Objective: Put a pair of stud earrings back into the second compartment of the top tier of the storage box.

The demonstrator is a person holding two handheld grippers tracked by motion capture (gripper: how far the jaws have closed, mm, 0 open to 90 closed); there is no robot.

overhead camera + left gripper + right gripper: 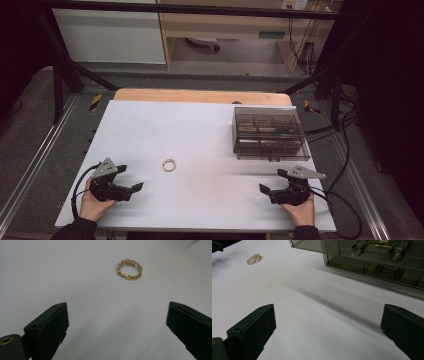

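Observation:
A gold beaded bracelet (169,165) lies flat on the white table (200,130), left of centre. In the left gripper view the bracelet (129,269) sits ahead and slightly right of the jaws, apart from them. My left gripper (131,180) rests near the front left, open and empty, its jaws wide apart (117,327). My right gripper (270,181) rests near the front right, also open and empty (328,330). A smoky clear plastic organizer box (268,132) with dividers stands at the back right; the right gripper view has the box (372,255) ahead and the bracelet (254,259) far off to the left.
The table's wooden far edge (200,95) shows behind the white sheet. Black frame bars (65,70) and cables (345,165) run beside the table. A hand (92,205) holds each gripper at the front edge.

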